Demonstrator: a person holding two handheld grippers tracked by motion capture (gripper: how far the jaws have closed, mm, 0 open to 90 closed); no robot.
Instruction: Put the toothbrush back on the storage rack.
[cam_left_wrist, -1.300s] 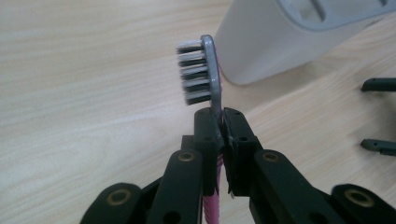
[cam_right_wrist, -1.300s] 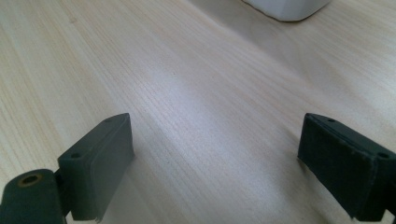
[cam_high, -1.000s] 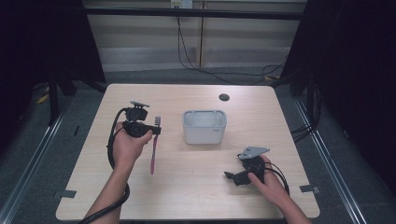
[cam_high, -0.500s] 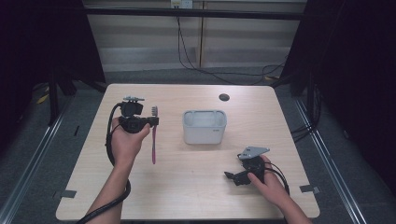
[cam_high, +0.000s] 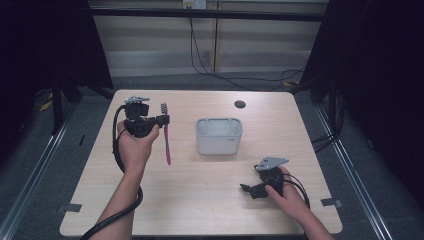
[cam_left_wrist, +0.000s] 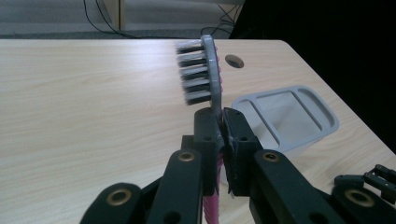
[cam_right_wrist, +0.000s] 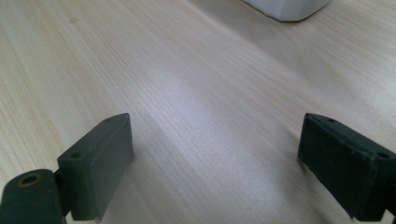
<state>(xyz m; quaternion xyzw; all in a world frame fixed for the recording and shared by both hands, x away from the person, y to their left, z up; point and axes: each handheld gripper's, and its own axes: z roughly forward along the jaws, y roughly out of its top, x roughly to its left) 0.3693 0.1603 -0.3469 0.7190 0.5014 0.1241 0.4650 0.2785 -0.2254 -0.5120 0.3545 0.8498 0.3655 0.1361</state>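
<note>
Left hand-held gripper (cam_high: 162, 120), high view: raised above the pale wood-grain counter (cam_high: 200, 210), to the left of the grey rectangular plastic bin (cam_high: 219, 135). Jaws pinched tight on a pink-handled toothbrush with dark bristles (cam_high: 166, 142), held near its head. The handle hangs straight down from the jaws, the bristle end sticks up above them. Toothbrush is clear of the bin, well apart from it, on the bin's left side. The person's left hand (cam_high: 134, 147) wraps the gripper body, black cable looping down toward the near edge. Right hand-held gripper (cam_high: 248, 189) rests low on the counter, nearer the person than the bin and a bit to the bin's right, grey three-cornered plate on top, jaws pointing left. Small dark round hole (cam_high: 240, 104) in the counter beyond the bin, on its far right.

Left gripper view: both black jaws closed together on the toothbrush (cam_left_wrist: 210, 70) neck, pads pressing it from either side. Bristles face left, pink handle drops below the pads. Bin (cam_left_wrist: 285, 116) sits right behind the jaws, divided inside into compartments. Hole (cam_left_wrist: 234, 61) beyond the bin.

Right gripper view: jaws spread wide, nothing between them, bare counter (cam_right_wrist: 196, 93) under them. White-grey corner of the bin (cam_right_wrist: 285, 9) at the top edge, well ahead of the pads.
</note>
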